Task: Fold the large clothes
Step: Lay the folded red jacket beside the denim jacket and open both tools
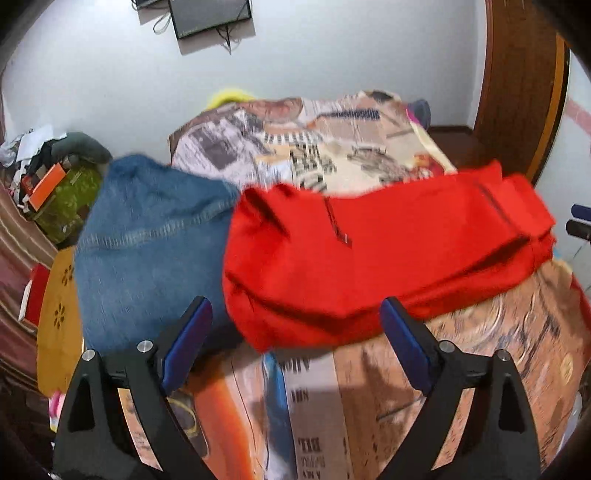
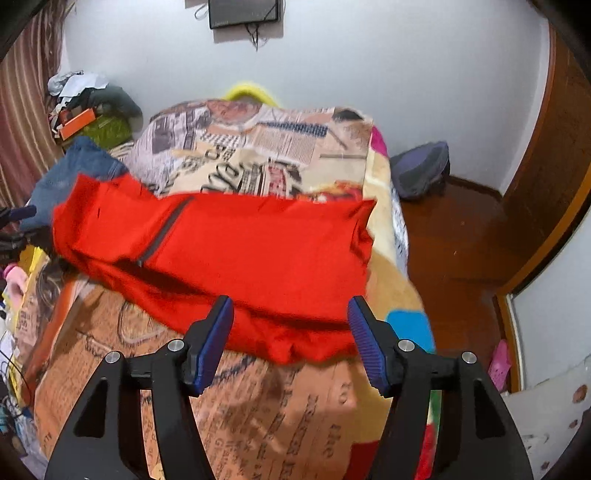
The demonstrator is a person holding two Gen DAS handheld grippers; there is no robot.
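Observation:
A red garment (image 1: 388,251) with a grey zip lies folded in a long band across the bed; it also shows in the right wrist view (image 2: 236,258). Blue jeans (image 1: 147,243) lie folded to its left, also seen in the right wrist view (image 2: 70,173). My left gripper (image 1: 295,332) is open and empty, just short of the red garment's near left edge. My right gripper (image 2: 290,325) is open and empty, at the garment's near right edge.
The bed has a newspaper-print cover (image 1: 332,406), also in the right wrist view (image 2: 258,413). Clutter (image 1: 55,184) is piled at the left by a curtain. A dark bag (image 2: 421,170) lies on the wooden floor (image 2: 454,251) to the right. A screen (image 2: 243,13) hangs on the wall.

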